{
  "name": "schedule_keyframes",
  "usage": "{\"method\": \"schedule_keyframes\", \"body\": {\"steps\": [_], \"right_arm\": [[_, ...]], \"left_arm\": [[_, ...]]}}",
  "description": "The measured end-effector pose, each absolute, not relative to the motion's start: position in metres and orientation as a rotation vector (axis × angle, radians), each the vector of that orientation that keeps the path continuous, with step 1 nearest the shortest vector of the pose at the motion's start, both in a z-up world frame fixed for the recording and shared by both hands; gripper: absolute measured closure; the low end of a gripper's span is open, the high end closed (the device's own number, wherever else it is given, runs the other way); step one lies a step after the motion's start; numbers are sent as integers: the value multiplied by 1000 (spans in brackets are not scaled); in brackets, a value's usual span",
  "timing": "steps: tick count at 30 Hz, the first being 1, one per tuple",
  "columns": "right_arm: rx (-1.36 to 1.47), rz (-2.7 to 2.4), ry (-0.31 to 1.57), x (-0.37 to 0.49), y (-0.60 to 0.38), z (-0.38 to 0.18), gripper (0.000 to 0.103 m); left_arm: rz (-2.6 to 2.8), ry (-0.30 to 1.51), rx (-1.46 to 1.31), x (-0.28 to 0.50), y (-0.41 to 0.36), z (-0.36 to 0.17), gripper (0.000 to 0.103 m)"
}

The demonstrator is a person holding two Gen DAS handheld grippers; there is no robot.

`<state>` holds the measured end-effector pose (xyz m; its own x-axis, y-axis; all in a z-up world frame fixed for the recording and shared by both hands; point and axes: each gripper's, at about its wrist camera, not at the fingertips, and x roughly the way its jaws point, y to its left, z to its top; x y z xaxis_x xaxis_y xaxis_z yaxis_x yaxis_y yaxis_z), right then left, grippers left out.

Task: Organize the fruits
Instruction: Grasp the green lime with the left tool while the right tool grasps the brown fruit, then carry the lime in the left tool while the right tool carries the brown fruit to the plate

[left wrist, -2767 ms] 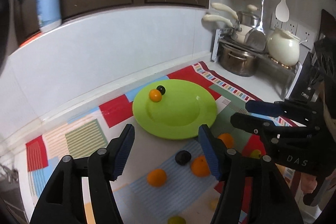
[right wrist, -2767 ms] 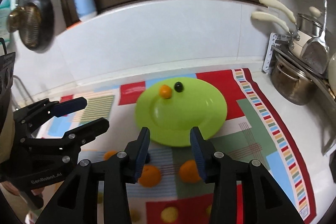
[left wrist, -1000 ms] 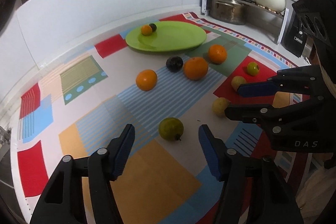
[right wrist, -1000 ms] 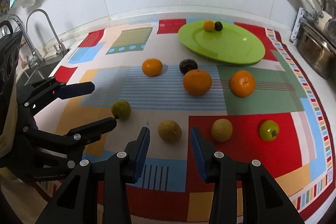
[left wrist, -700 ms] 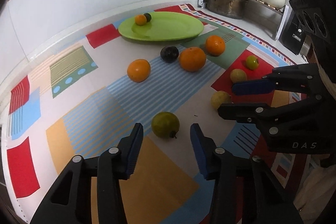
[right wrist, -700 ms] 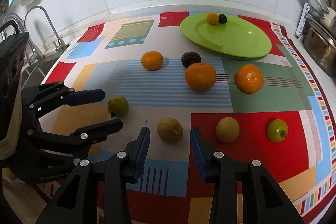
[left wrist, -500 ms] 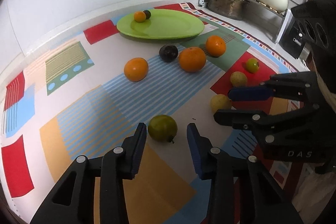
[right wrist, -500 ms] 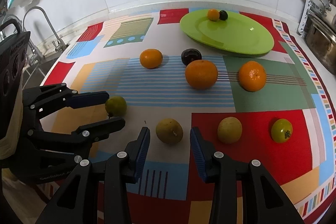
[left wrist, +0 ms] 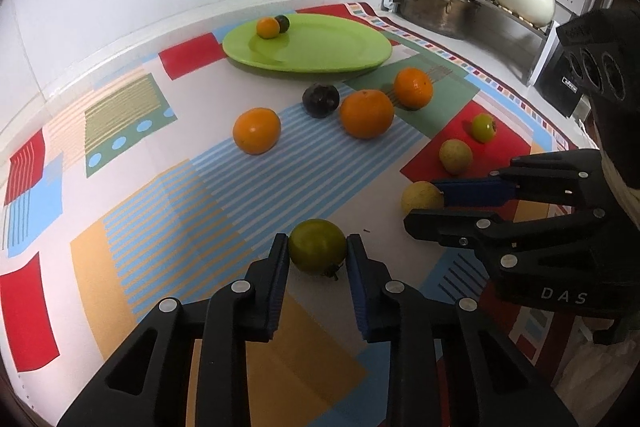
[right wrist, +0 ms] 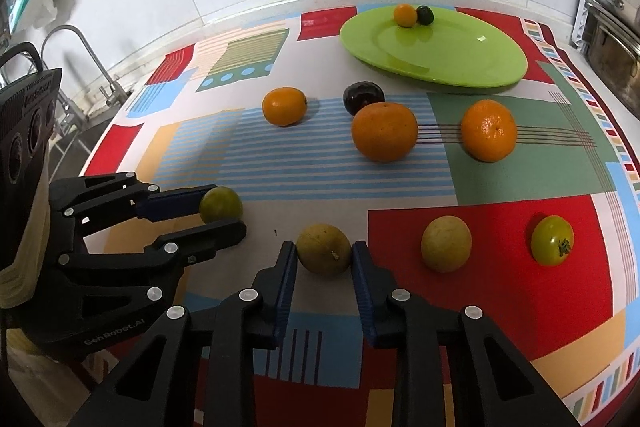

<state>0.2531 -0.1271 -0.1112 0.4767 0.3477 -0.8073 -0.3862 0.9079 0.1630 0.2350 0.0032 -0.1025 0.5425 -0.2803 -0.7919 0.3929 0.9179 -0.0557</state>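
Both grippers were down at the near edge of the patchwork cloth (left wrist: 120, 195), each with a fruit between its pads. The left gripper (left wrist: 317, 255) had its jaws narrowed onto a green fruit (left wrist: 317, 245), pads touching either side; it looked gripped, though the fruit sat on the cloth, not lifted. The right gripper (right wrist: 324, 259) was likewise closed in on a yellow-brown fruit (right wrist: 324, 248), pads against both flanks, fruit resting on the cloth.

Progress, judging by layout: early. The green plate (right wrist: 460, 67) at the far side held only 2 small items at its back rim, a small orange (right wrist: 405, 15) & a dark round fruit (right wrist: 425, 15), touching each other. Most of the plate was bare.

Left to do, assuming the plate is the target: the 2 fruits in the jaws, plus 6 loose on the cloth. Those were 3 oranges: small one (right wrist: 284, 106), big middle one (right wrist: 385, 131), right one (right wrist: 488, 135). A dark plum-like fruit (right wrist: 363, 98) sat just behind the middle orange. On the red patch were a pale yellow fruit (right wrist: 446, 243) & a green tomato-like fruit (right wrist: 552, 239), apart from each other.

Next step prob. lift both & carry to the plate, well apart from the pick spot.
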Motion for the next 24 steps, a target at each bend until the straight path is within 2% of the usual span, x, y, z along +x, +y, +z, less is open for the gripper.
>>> {"method": "schedule_keyframes", "body": {"steps": [24], "right_arm": [[5,402,784,234,-146,-49,74]], "left_arm": [[-385,738,114,224,-7,-35,74]]}}
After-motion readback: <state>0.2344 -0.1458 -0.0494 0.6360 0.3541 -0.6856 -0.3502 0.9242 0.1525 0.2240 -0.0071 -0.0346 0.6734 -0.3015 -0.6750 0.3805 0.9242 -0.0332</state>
